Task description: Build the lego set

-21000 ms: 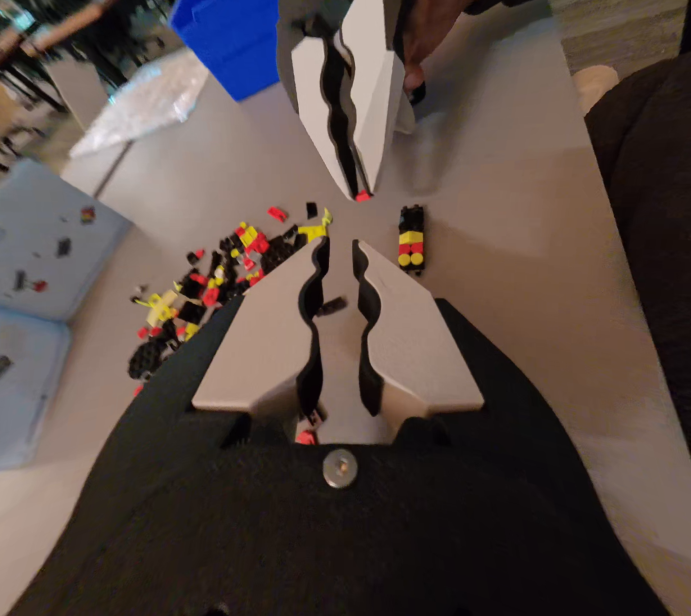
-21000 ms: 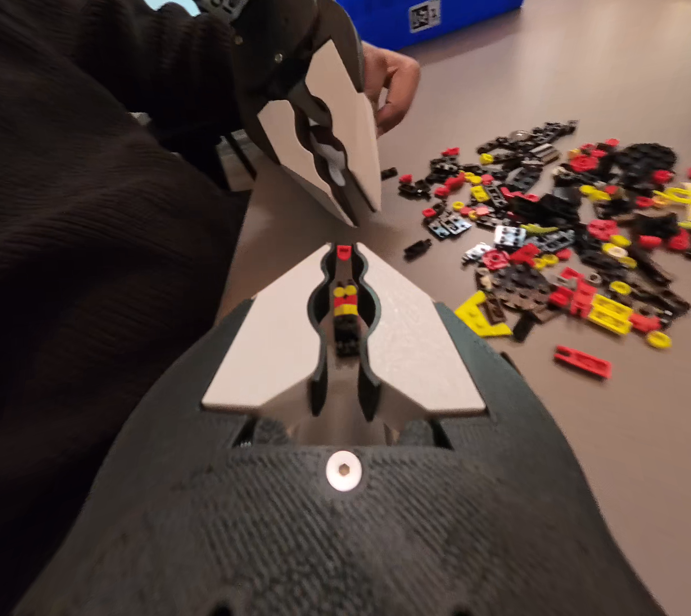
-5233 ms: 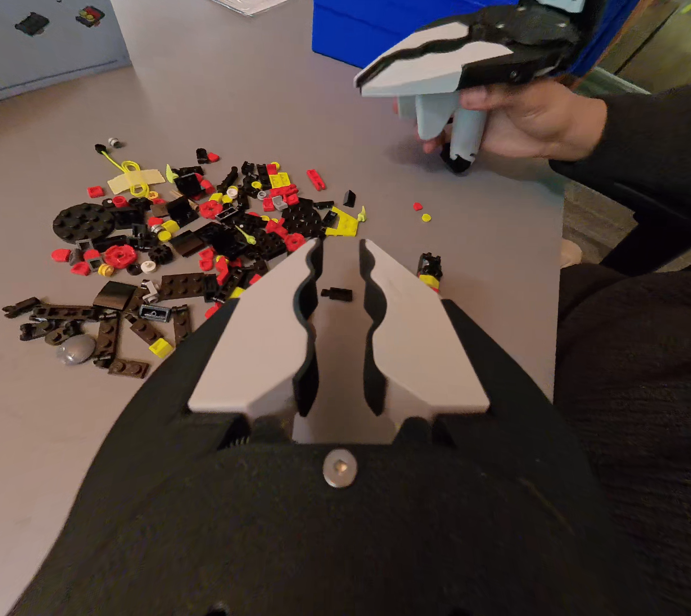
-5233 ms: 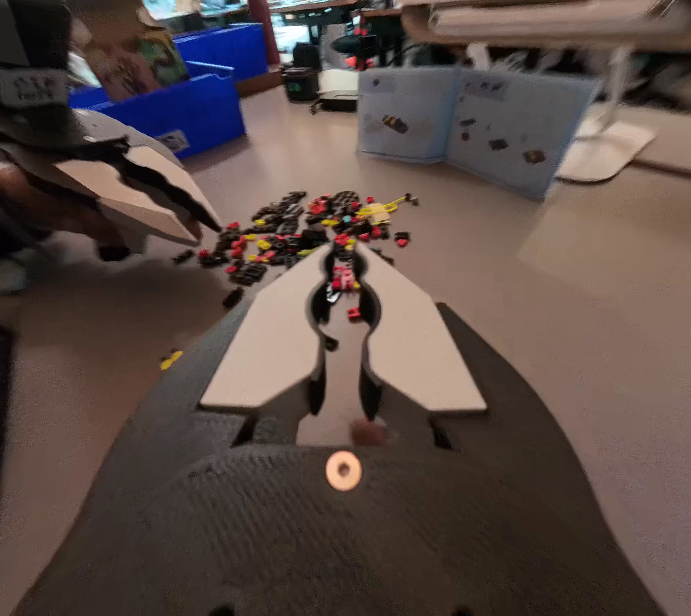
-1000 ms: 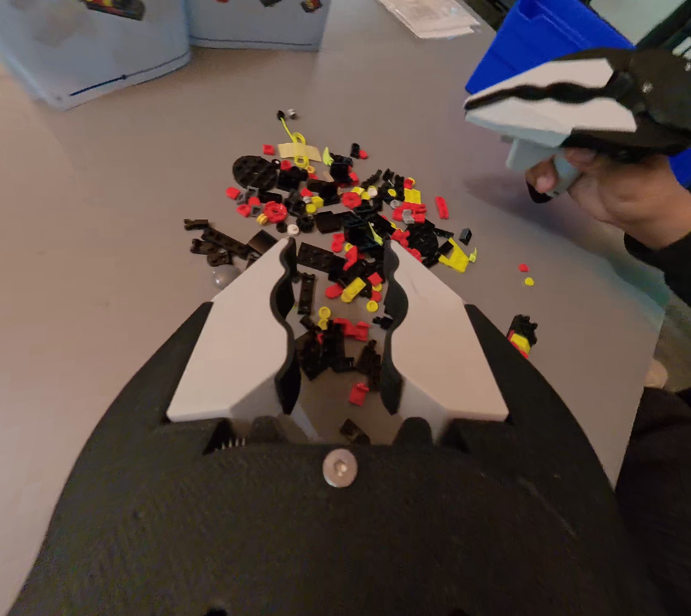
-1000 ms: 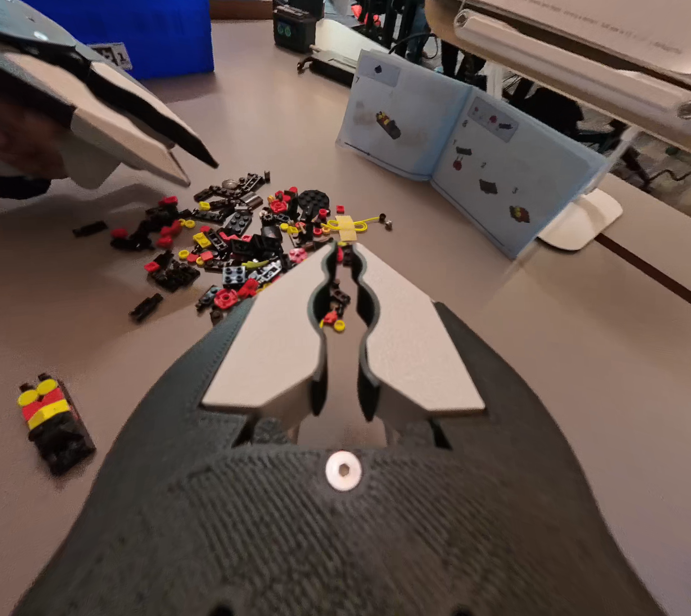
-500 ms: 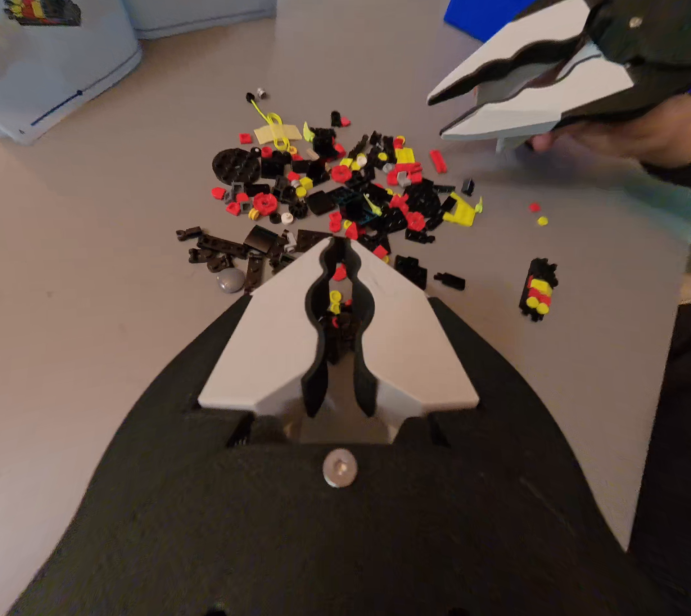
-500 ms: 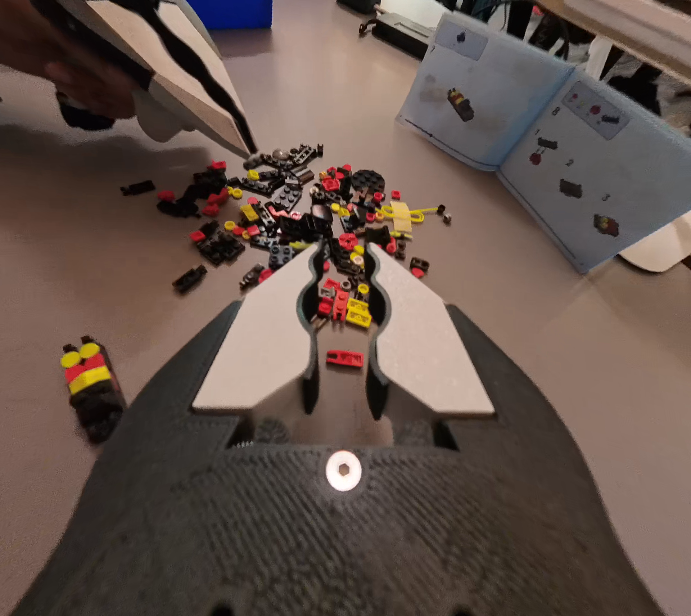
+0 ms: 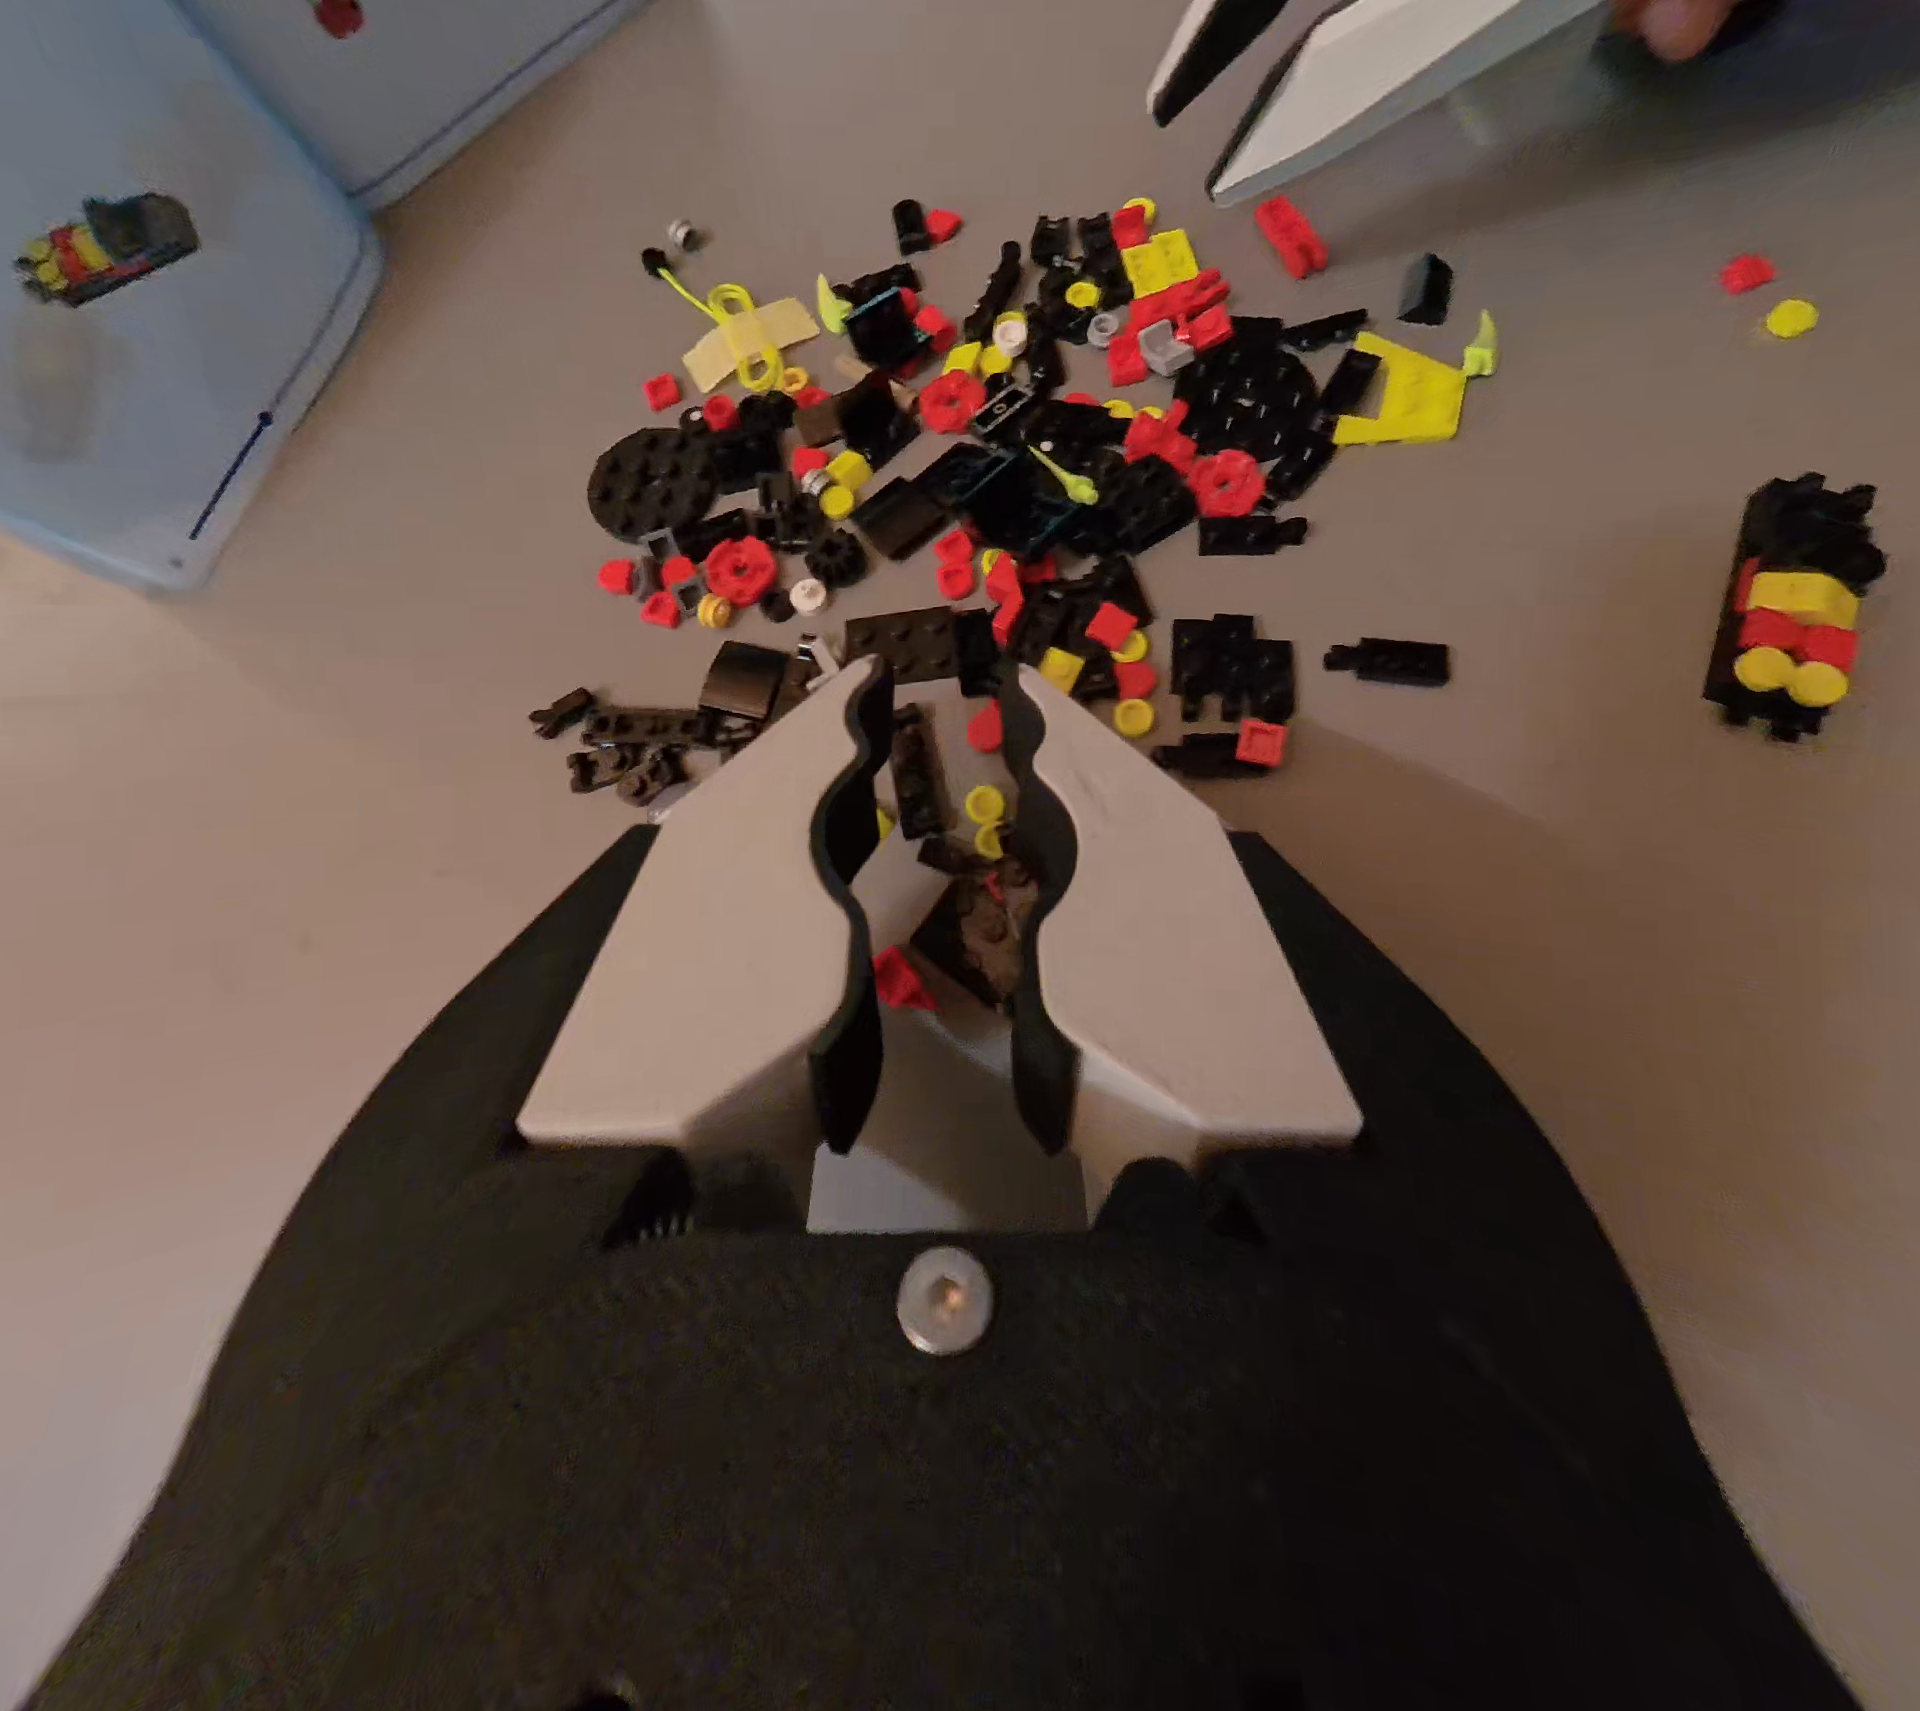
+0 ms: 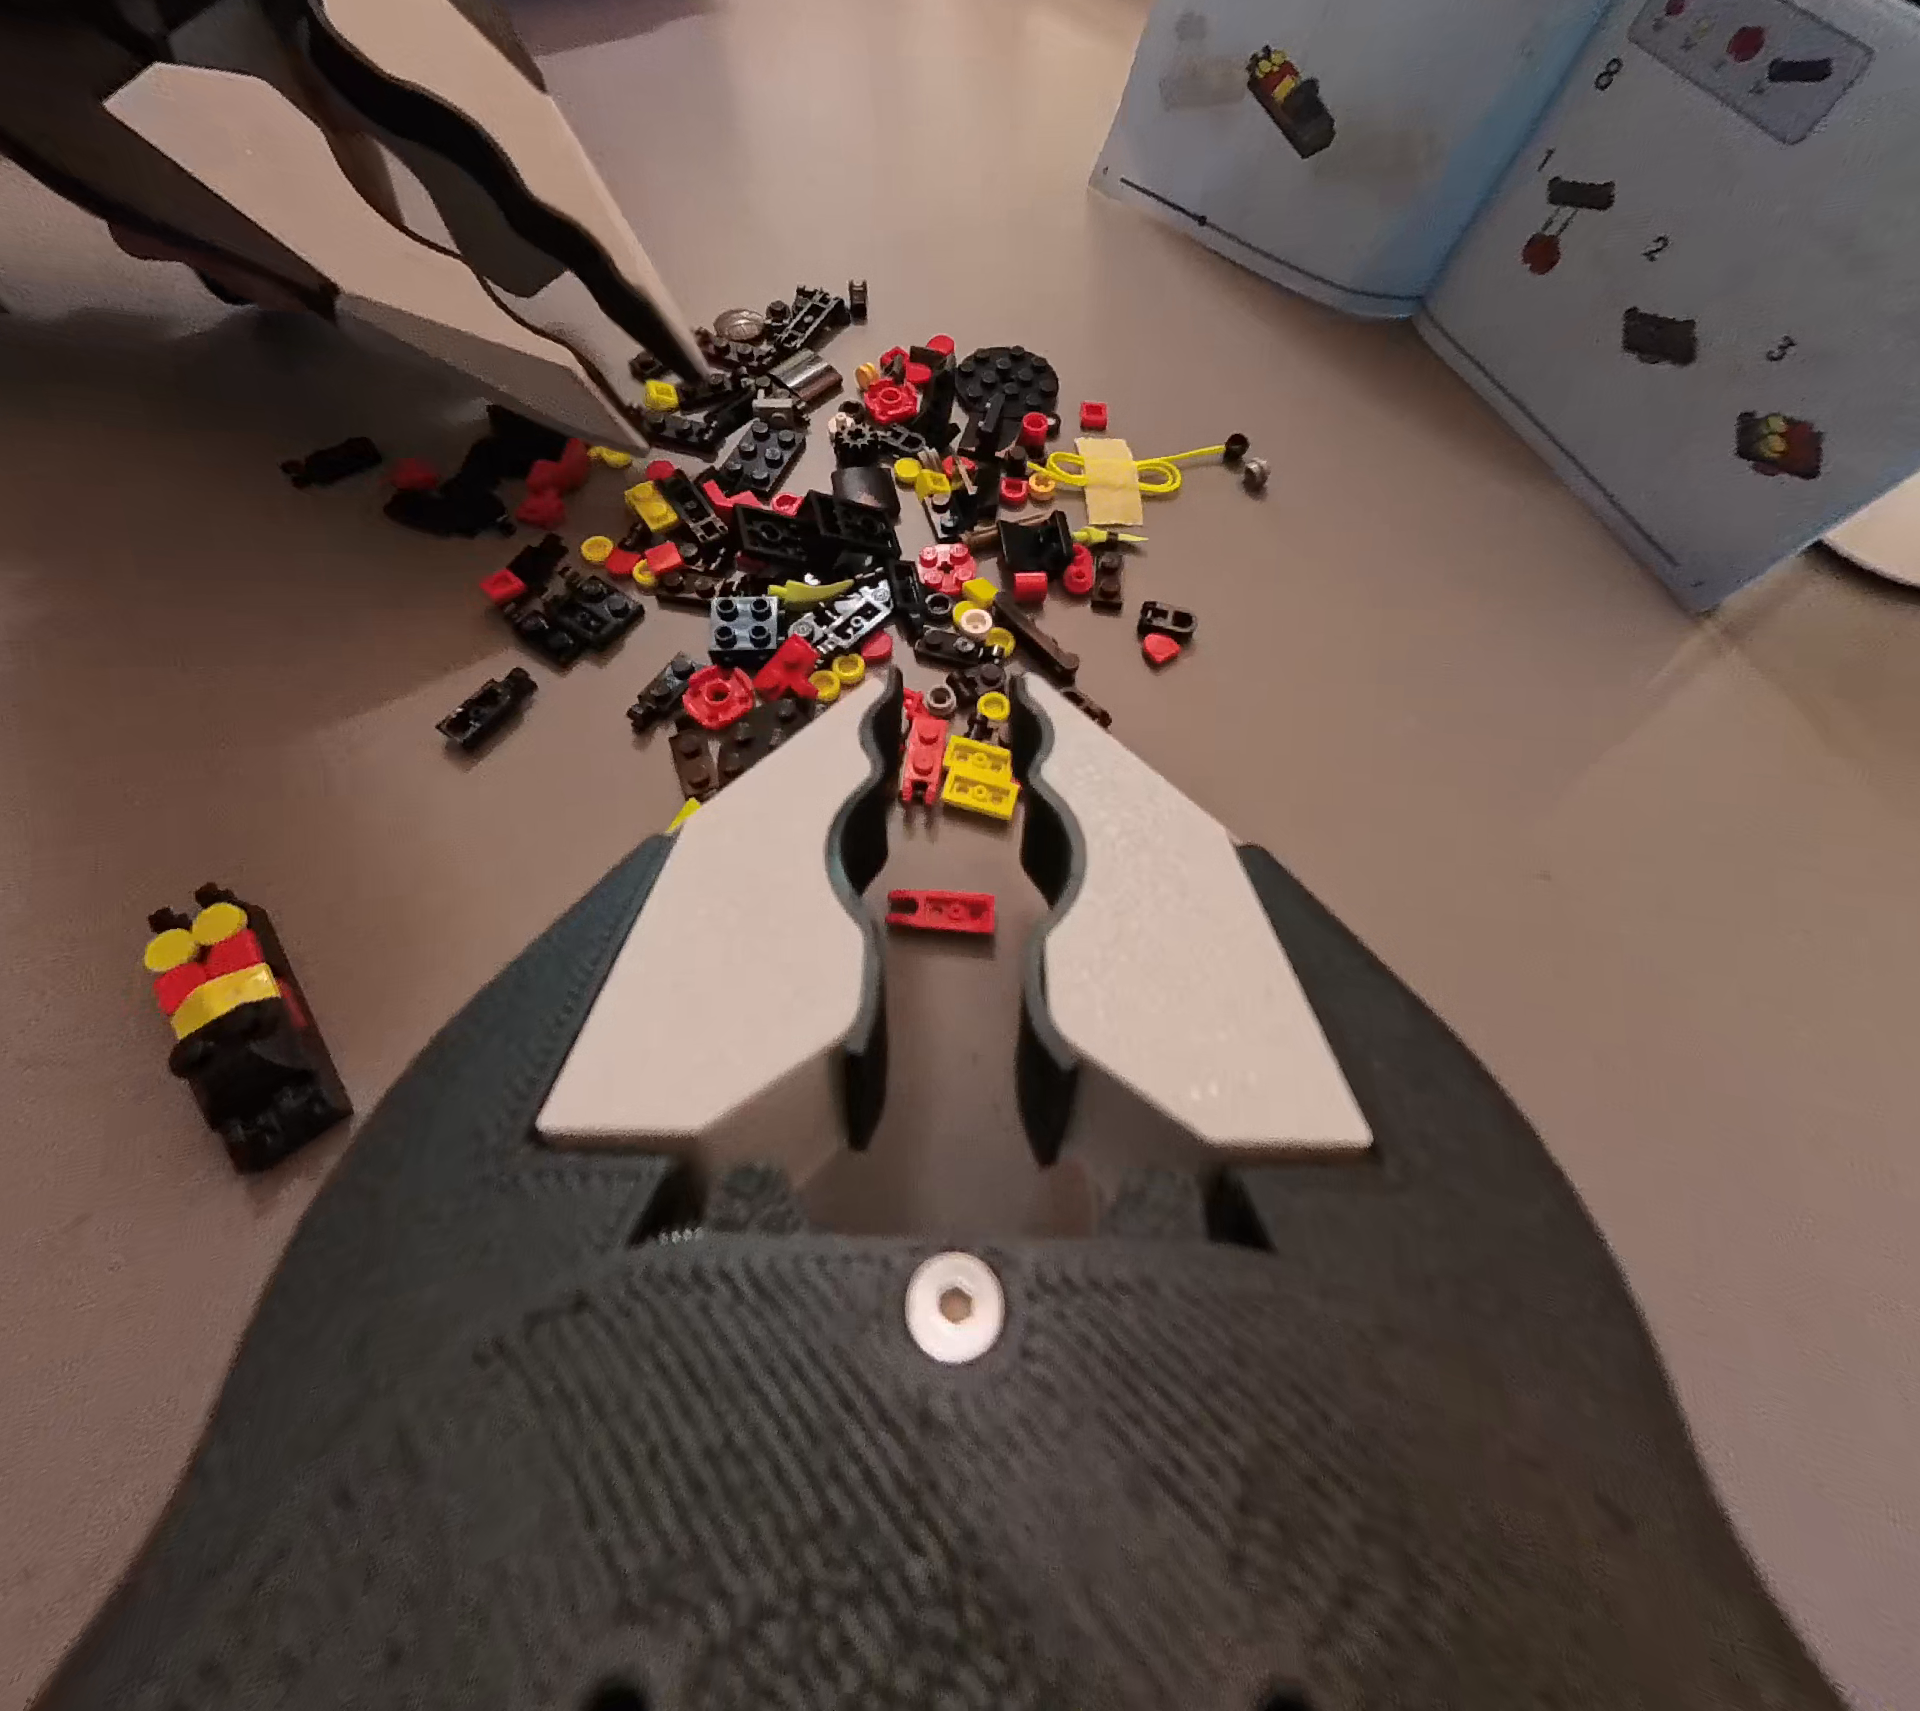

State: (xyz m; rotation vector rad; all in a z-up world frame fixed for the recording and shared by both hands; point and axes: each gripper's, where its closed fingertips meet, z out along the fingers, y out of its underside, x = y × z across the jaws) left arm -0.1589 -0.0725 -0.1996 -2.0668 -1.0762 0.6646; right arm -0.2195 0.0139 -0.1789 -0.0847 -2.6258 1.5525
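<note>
**Black, red and yellow on grey**

The loose bricks (image 9: 997, 466) ahead of the claw were black, red and yellow. The small built model (image 10: 234, 1027) off to its side was black, banded red and yellow. The booklet (image 10: 1558, 134) beyond was pale blue.

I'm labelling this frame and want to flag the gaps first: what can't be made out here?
- Left wrist view: pile pieces between and behind the left gripper fingers are part hidden; any grasp is unclear.
- Right wrist view: the left gripper's tips cover pieces beneath.
- Booklet: its right page is cut off by the edge.
- Small assembly: blurred, studs unclear.
</note>
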